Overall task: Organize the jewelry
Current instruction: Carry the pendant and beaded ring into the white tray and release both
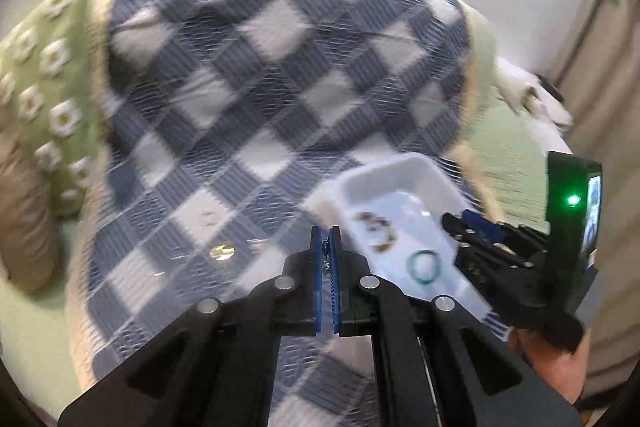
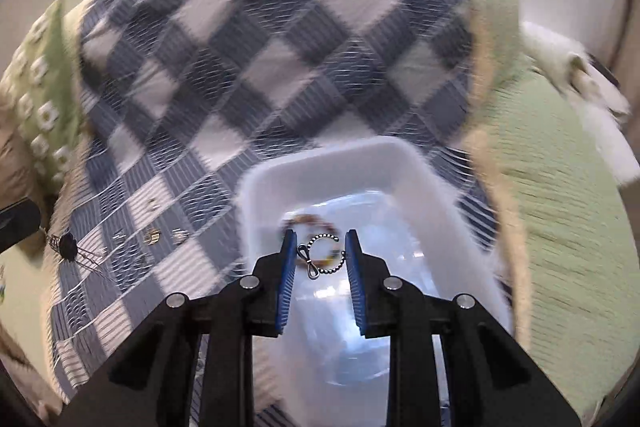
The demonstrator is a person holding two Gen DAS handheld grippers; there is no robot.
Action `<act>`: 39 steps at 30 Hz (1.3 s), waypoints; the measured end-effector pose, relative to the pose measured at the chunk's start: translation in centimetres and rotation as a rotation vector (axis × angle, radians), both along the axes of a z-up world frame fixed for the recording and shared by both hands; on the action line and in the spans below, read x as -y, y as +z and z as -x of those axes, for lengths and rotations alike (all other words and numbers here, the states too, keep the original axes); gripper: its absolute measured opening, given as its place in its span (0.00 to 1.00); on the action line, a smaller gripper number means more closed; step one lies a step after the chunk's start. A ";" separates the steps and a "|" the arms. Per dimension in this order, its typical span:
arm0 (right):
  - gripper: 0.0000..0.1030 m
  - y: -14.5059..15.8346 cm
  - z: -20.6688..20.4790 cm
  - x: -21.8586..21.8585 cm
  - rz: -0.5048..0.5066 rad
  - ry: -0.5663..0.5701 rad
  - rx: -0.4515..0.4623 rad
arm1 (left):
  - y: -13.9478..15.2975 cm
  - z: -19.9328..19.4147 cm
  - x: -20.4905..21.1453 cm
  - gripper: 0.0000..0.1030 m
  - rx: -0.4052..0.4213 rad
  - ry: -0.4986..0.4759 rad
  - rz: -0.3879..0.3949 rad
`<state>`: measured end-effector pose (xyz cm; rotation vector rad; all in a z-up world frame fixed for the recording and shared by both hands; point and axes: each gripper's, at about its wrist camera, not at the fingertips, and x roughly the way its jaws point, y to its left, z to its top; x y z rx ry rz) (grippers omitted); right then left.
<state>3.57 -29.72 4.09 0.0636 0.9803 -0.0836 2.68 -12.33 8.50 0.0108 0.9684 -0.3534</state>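
My right gripper jaws spread over white plastic tray, beaded silver ring between them. Left gripper jaws pinching something small, unclear. Several small pieces left on checked blue-white blanket.

Your left gripper has its jaws pinched on a thin chain (blurred), just beside the white tray holding a teal ring.
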 end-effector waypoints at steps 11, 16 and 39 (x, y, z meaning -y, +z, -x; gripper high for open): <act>0.24 -4.9 -0.4 7.1 -0.028 -0.116 -0.117 | -7.3 -2.3 10.8 0.04 -0.123 -0.132 -0.027; 0.24 -6.4 -0.7 7.9 -0.046 -0.125 -0.150 | -12.9 -3.6 12.5 0.04 -0.212 -0.127 -0.074; 0.24 -9.7 -2.2 7.7 -0.086 -0.116 -0.238 | -9.8 -3.5 7.9 0.17 -0.139 -0.045 -0.112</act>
